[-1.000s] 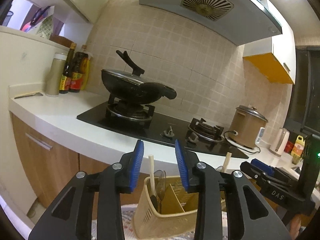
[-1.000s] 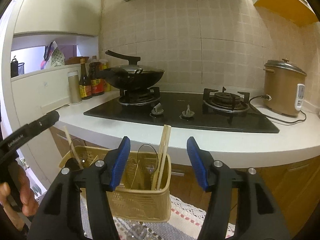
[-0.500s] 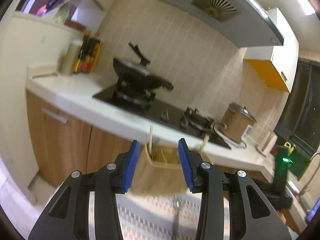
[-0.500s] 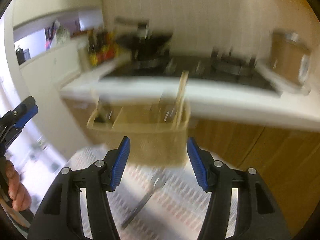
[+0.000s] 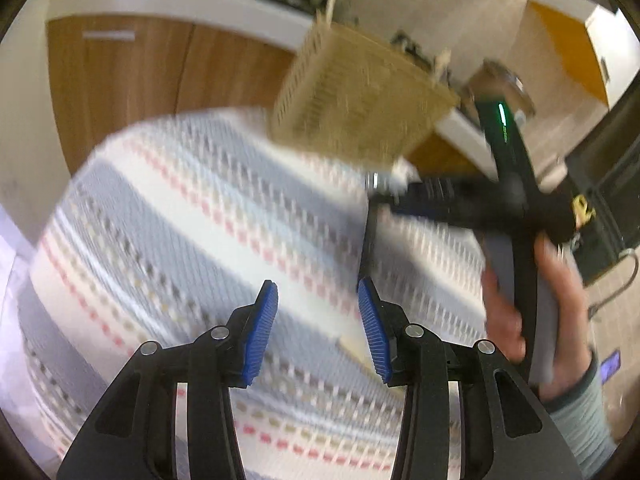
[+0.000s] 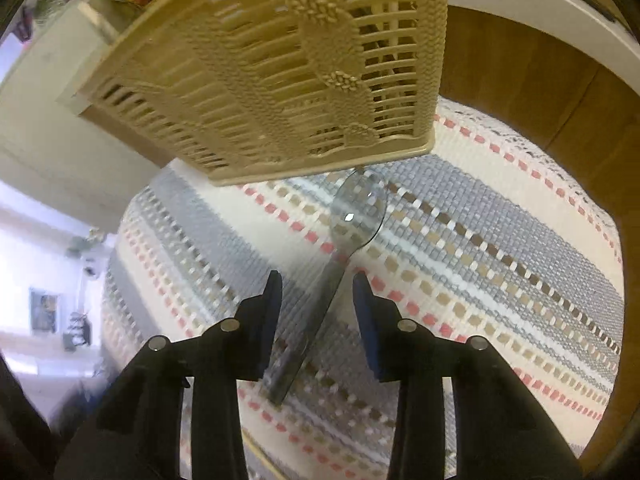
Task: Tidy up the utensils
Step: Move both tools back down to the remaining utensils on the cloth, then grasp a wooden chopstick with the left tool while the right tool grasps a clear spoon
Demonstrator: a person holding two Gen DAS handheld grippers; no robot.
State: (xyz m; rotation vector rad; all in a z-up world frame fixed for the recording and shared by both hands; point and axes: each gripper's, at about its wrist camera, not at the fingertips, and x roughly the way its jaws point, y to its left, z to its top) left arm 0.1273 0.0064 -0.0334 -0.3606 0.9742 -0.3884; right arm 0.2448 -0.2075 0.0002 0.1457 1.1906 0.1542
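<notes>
Both grippers have tipped down; right gripper (image 6: 316, 292) closing astride spoon (image 6: 340, 248).

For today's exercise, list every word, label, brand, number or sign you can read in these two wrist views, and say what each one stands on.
No text can be read in either view.
Right gripper: any marking on its black body is lost to motion blur.
Yellow tag by that gripper: too blurred to read.
Utensil basket: only a moulded relief pattern, no lettering.
Clear plastic spoon and woven mat: no print.
</notes>
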